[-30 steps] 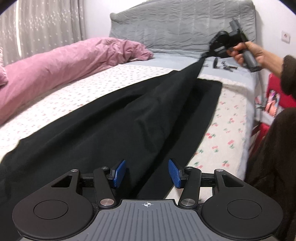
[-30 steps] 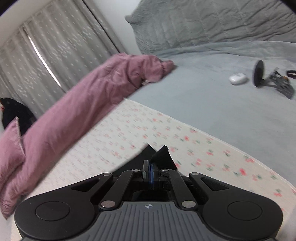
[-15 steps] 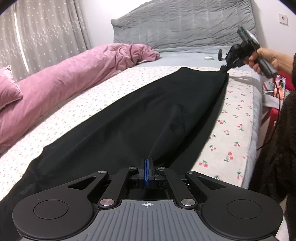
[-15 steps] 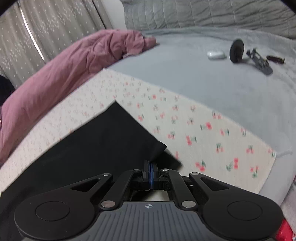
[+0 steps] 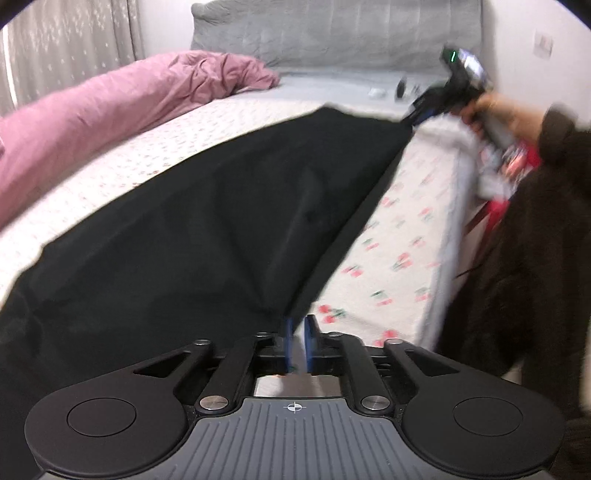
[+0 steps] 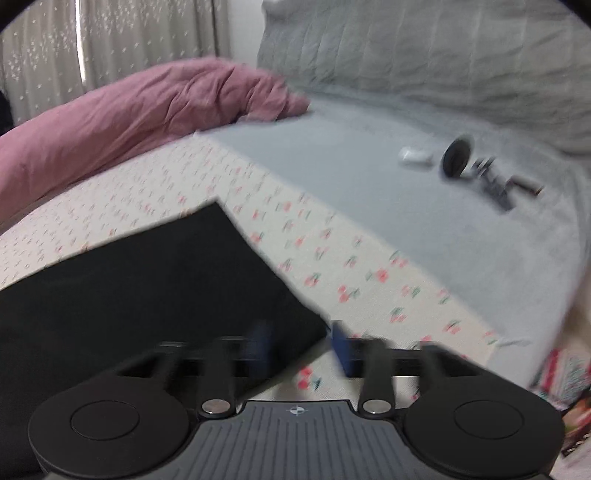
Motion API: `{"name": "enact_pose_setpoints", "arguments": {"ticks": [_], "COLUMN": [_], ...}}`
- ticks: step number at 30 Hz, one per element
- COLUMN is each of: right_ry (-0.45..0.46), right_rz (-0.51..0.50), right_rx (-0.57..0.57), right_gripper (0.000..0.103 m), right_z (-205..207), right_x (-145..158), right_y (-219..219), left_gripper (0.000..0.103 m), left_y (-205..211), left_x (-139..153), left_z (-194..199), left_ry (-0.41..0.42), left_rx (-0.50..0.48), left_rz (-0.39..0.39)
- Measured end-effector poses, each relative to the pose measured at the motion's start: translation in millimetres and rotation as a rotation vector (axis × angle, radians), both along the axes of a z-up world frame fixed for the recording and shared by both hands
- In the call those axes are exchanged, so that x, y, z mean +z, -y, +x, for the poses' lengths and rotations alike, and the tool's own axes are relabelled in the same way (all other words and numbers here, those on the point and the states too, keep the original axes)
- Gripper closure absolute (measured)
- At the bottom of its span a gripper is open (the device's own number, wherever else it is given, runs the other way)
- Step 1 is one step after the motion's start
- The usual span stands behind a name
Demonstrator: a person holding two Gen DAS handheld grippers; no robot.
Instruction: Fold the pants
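We find the long black fabric pants (image 5: 207,229) laid flat along the white cherry-print bed sheet (image 5: 413,236), running from the near end of the bed toward the grey quilted headboard (image 5: 332,33). In the left wrist view the cloth is doubled over, with a narrow strip of a lower layer showing along its right-hand edge.

The left gripper (image 5: 299,341) sits at the near corner of the pants. Its blue pads (image 5: 289,339) stand a narrow gap apart, having just been opening; the cloth edge reaches their tips, but we see no fabric pressed between them.

The right gripper (image 6: 304,349) is at the far corner of the pants. Its jaws stand spread and have just been opening, with blur on the fingers. The corner of the black cloth lies on the sheet between them, its tip close to the right pad (image 6: 341,347); whether it touches we cannot tell. From the left wrist view, the same gripper (image 5: 424,110) is at the far end of the pants, held in the person's right hand (image 5: 487,110), with a dark brown sleeve (image 5: 561,144) behind it.

A rumpled pink duvet (image 5: 122,96) lies along the far side of the bed, well apart from the pants. On the grey bed cover (image 6: 369,184) near the headboard rest a small white case (image 6: 415,155) and, just beside it, a black disc-ended device (image 6: 476,166).
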State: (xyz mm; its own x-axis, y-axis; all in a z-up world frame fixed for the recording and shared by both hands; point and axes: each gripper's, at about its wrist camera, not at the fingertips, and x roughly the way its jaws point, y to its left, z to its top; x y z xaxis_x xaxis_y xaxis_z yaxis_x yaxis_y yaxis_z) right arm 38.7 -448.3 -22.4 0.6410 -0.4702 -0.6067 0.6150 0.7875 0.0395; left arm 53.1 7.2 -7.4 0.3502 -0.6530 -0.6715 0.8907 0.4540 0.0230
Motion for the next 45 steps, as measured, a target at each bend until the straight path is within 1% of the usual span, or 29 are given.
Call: {"name": "enact_pose_setpoints", "arguments": {"ticks": [1,2,3,4,5,6,9,10,13,17,19,22,24,25,26,27,28,29,30,31,32,34,37,39,41,42,44,45], "right_ry": [0.018,0.026,0.033,0.039,0.042,0.044,0.032,0.031,0.032,0.012,0.015,0.019,0.013,0.001,-0.019,-0.046,-0.086,-0.102,-0.103,-0.131,-0.154,-0.207,-0.259,-0.305,-0.348,-0.348,-0.288,-0.249], "right_rz": [-0.026,-0.038,-0.042,-0.042,-0.043,-0.043,-0.041,-0.033,-0.001,0.007,0.027,0.072,0.071,0.071,0.076,0.083,0.094,0.083,0.042,-0.003,-0.022,-0.001,0.024,0.035,0.049,0.060,0.085,0.090], "right_rx": [0.017,0.038,0.065,0.109,0.158,0.217,0.395,0.461,0.613,0.771,0.830,0.881,0.893,0.896,0.903,0.912,0.921,0.930,0.951,0.980,0.993,1.004,1.021,1.055,1.108,1.117,1.096,1.065], "right_gripper": [0.050,0.049,0.046,0.043,0.037,0.034,0.034,0.033,0.033,0.033,0.033,0.033,0.033,0.033,0.033,0.034,0.034,0.033,0.031,0.030,0.030,0.028,0.025,0.024,0.025,0.032,0.032,0.028], "right_z": [-1,1,4,10,17,27,58,70,99,139,155,182,199,209,214,217,218,211,203,191,180,157,118,89,69,64,61,67], "right_x": [7,12,15,18,19,20,20,20,19,16,15,9,3,-3,-9,-15,-24,-27,-28,-27,-25,-19,-14,-13,-7,-2,9,13], "right_y": [-7,-14,-22,-33,-45,-60,-105,-122,-166,-221,-238,-261,-275,-280,-286,-292,-297,-301,-305,-310,-311,-308,-300,-295,-295,-292,-275,-269], "left_gripper": [0.086,0.073,0.065,0.050,0.047,0.047,0.047,0.047,0.046,0.046,0.046,0.046,0.046,0.046,0.045,0.042,0.037,0.037,0.037,0.036,0.036,0.036,0.036,0.036,0.035,0.037,0.037,0.037], "left_y": [-7,-13,-20,-24,-27,-28,-20,-16,-7,-1,-3,-9,-9,-7,-4,-3,-5,-8,-12,-15,-15,-15,-14,-15,-13,-12,-12,-12], "left_x": [5,9,14,18,20,22,24,25,30,31,25,15,5,-1,-9,-16,-20,-21,-22,-22,-22,-23,-22,-22,-21,-18,-8,-4], "left_z": [0,1,4,8,13,22,47,57,91,138,163,193,208,215,221,226,227,230,231,232,232,230,228,227,222,217,205,198], "left_ry": [-0.002,0.011,0.033,0.053,0.071,0.082,0.126,0.130,0.122,0.129,0.108,0.042,0.020,0.012,0.002,0.000,0.001,-0.020,-0.045,-0.054,-0.049,-0.035,-0.029,-0.014,0.012,0.023,0.035,0.039], "left_rx": [0.013,0.039,0.081,0.123,0.167,0.213,0.302,0.320,0.371,0.413,0.441,0.449,0.457,0.472,0.486,0.491,0.499,0.512,0.521,0.519,0.515,0.512,0.521,0.533,0.557,0.575,0.565,0.549], "left_rz": [-0.030,-0.057,-0.080,-0.094,-0.104,-0.104,-0.070,-0.056,-0.036,0.014,0.036,0.004,-0.002,0.015,0.046,0.066,0.047,0.028,0.007,-0.004,-0.005,-0.002,-0.008,-0.016,-0.014,-0.012,-0.044,-0.064]}}
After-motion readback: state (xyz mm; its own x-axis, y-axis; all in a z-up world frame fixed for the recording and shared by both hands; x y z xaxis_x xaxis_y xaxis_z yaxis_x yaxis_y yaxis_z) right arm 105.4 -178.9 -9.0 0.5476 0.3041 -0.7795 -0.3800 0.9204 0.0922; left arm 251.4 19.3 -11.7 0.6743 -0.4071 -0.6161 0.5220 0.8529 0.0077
